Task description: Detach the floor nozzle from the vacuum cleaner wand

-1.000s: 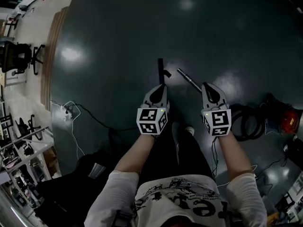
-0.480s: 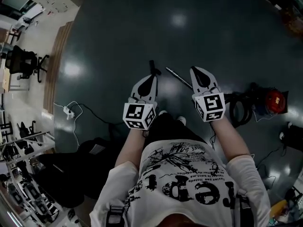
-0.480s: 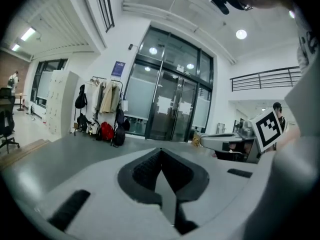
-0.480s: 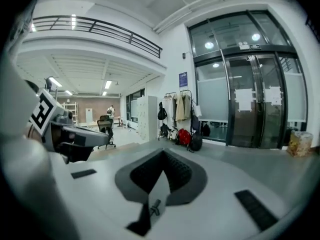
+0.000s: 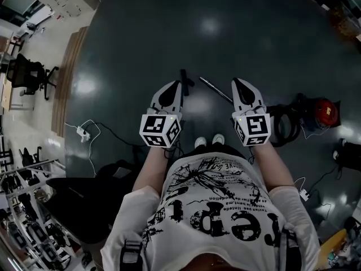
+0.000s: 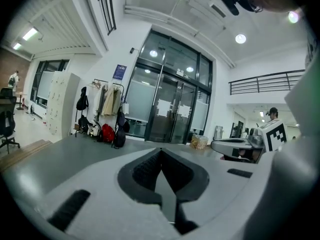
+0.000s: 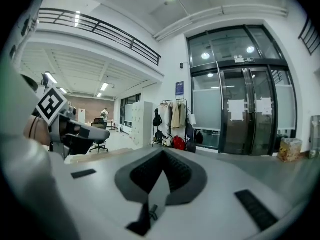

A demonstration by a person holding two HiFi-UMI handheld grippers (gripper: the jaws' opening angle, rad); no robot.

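Left tongs [image 5: 178, 83] and right tongs [image 5: 236, 81] have risen — shut, empty — above the wand [image 5: 216, 91].

Beneath you the dark floor [image 5: 237, 33] gleams smooth and glossy, throwing back the ceiling lights. Your left gripper [image 5: 176, 84] and right gripper [image 5: 237, 82] wear matt pale-grey plastic shells, and their inner pads [image 6: 144, 170] are dark and finely ribbed, like rubber. The wand [image 5: 215, 90] glints as bare polished metal, while the floor nozzle [image 5: 184, 78] looks dull and black. Your T-shirt [image 5: 214, 176] is soft white cloth with black print. A strip of pale wood [image 5: 61, 83] borders the floor, and the glass doors [image 6: 170, 114] shine in dark metal frames.
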